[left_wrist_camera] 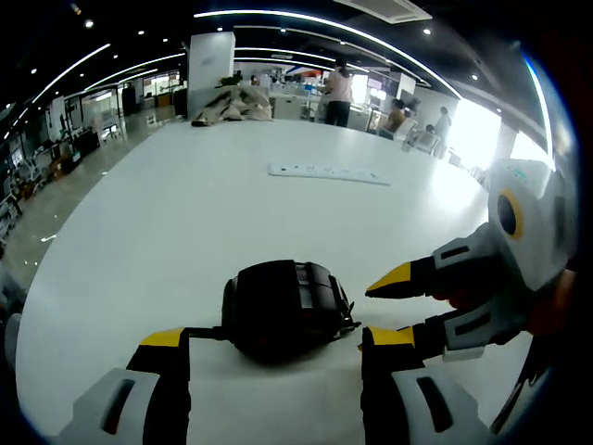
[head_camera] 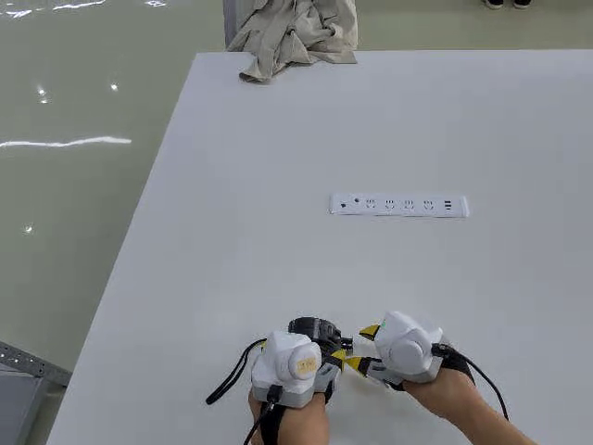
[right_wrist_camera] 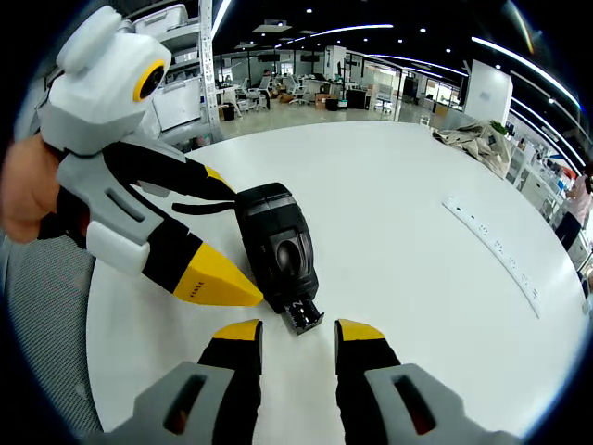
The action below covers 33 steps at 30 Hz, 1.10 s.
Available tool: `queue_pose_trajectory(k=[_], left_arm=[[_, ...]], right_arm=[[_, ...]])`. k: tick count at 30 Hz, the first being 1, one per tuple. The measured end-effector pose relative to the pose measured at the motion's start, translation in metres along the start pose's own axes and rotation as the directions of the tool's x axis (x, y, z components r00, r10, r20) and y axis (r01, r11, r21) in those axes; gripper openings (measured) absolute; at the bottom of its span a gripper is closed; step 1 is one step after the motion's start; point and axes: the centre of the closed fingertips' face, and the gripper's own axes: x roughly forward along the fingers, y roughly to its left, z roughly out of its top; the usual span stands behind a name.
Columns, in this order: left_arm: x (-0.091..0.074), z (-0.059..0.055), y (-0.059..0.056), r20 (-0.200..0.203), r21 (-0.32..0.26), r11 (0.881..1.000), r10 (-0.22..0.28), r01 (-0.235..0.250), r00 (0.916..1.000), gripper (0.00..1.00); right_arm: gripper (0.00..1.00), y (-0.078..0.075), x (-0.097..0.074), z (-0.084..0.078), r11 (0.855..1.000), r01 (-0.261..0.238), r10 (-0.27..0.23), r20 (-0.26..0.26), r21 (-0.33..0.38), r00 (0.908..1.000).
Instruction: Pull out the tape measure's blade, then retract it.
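A black tape measure (head_camera: pixel 315 331) lies on the white table (head_camera: pixel 371 130) near its front edge, its blade drawn in. My left gripper (left_wrist_camera: pixel 278 336) is open, its yellow-tipped jaws standing either side of the tape measure's body (left_wrist_camera: pixel 283 306) with small gaps. The right gripper (right_wrist_camera: pixel 298 331) is open too, and the blade's end tab (right_wrist_camera: pixel 302 317) sits just ahead of the gap between its tips. In the head view the right gripper (head_camera: pixel 359 346) faces the left one across the case (right_wrist_camera: pixel 276 243).
A white power strip (head_camera: pixel 399 205) lies across the middle of the table. A crumpled beige cloth (head_camera: pixel 295 32) hangs over the far edge. The table's left edge (head_camera: pixel 139 222) drops to a glossy floor. A black strap (head_camera: pixel 232 371) trails left from the tape measure.
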Motion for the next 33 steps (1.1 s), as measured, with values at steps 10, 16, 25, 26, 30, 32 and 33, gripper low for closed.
queue_pose_trajectory(k=[10,16,25,26,30,32,33], left_arm=[[-0.011,-0.003,0.002,0.009,0.03,0.999,-0.027,0.027,0.9996,0.73],[-0.019,-0.008,0.004,0.008,0.048,0.998,-0.043,0.043,0.999,0.75],[-0.034,-0.018,0.016,0.019,0.055,0.996,-0.066,0.065,0.9977,0.77],[-0.036,-0.019,0.016,0.02,0.051,0.996,-0.075,0.074,0.997,0.78],[-0.044,-0.02,0.017,0.024,0.074,0.993,-0.094,0.092,0.9953,0.79],[-0.049,-0.022,0.02,0.023,0.09,0.991,-0.103,0.101,0.9944,0.79],[-0.051,-0.023,0.022,0.021,0.093,0.99,-0.105,0.103,0.9943,0.79]], right_arm=[[0.34,0.008,-0.013,0.0,0.997,0.04,-0.041,0.018,0.073,0.999],[0.39,0.014,-0.023,-0.001,0.991,0.065,-0.069,0.032,0.117,0.9971],[0.44,0.025,-0.041,-0.005,0.981,0.099,-0.109,0.055,0.168,0.9925],[0.44,0.027,-0.042,-0.006,0.98,0.1,-0.111,0.054,0.174,0.9924],[0.48,0.033,-0.049,-0.008,0.975,0.105,-0.117,0.052,0.194,0.9918],[0.49,0.035,-0.054,-0.009,0.973,0.111,-0.125,0.055,0.2,0.9907],[0.49,0.036,-0.055,-0.009,0.973,0.114,-0.127,0.057,0.203,0.9902]])
